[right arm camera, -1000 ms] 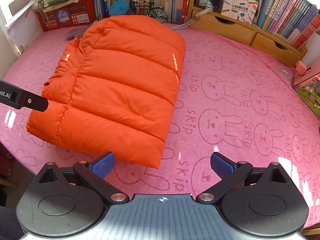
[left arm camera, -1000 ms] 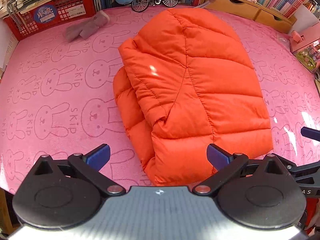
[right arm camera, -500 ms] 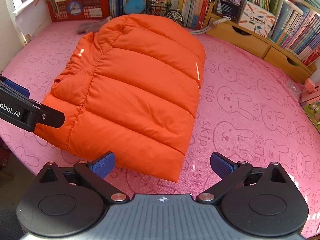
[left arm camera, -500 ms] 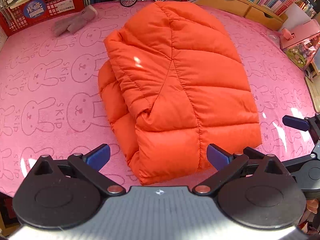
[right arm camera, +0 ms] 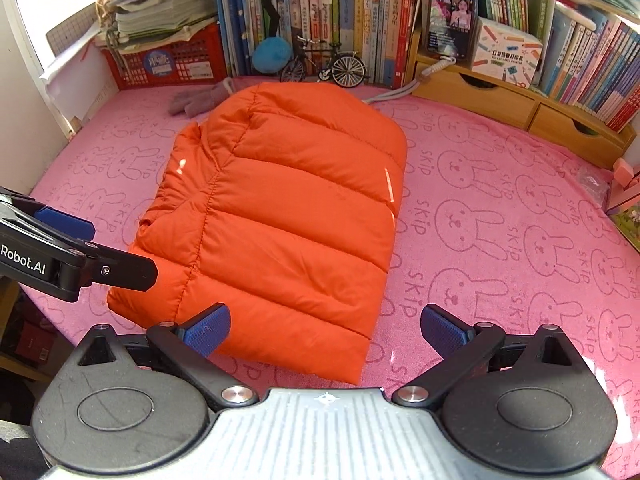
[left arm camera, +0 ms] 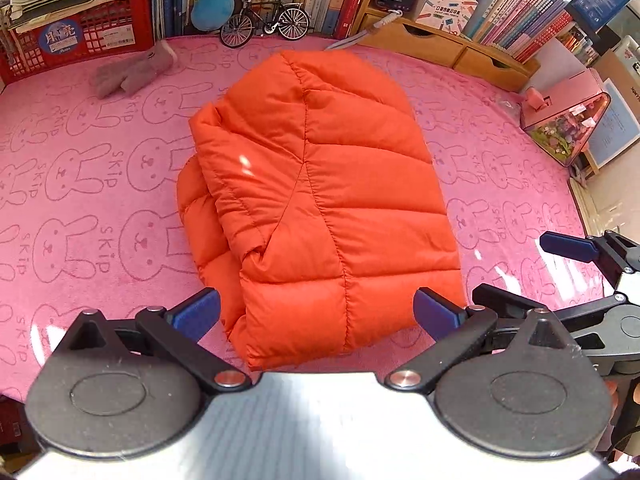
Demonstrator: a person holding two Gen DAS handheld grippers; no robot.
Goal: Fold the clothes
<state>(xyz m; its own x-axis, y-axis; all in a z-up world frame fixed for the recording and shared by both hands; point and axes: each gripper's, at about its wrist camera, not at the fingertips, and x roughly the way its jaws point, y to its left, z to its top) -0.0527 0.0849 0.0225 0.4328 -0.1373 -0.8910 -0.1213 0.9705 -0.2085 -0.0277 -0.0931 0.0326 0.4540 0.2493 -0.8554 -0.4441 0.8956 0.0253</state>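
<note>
A: While scanning leftmost first: grey knitted glove (left arm camera: 132, 70) lies beyond the folded orange quilted puffer jacket (left arm camera: 320, 200), to its far left, well apart from it. Red plastic crate (left arm camera: 76, 36) behind the glove.

B: Left gripper (left arm camera: 316, 314)?

A: Blue-padded fingers (left arm camera: 194, 314) spread wide, holding nothing, hovering at the jacket's near edge. The pads straddle the near hem; cannot tell if they touch it.

B: Jacket itself?

A: Folded into a compact bundle, flat on the pink rabbit-print cloth (left arm camera: 88, 184), roughly mid-surface. Small black model bicycle (left arm camera: 266, 20) beyond the jacket's far end, not touching.

B: Right gripper (right arm camera: 326, 328)?

A: Fingers also wide apart, empty. Left pad over the jacket's near corner, right pad over bare cloth right of the jacket. Wooden drawer unit (right arm camera: 520, 104) far right of the jacket.
</note>
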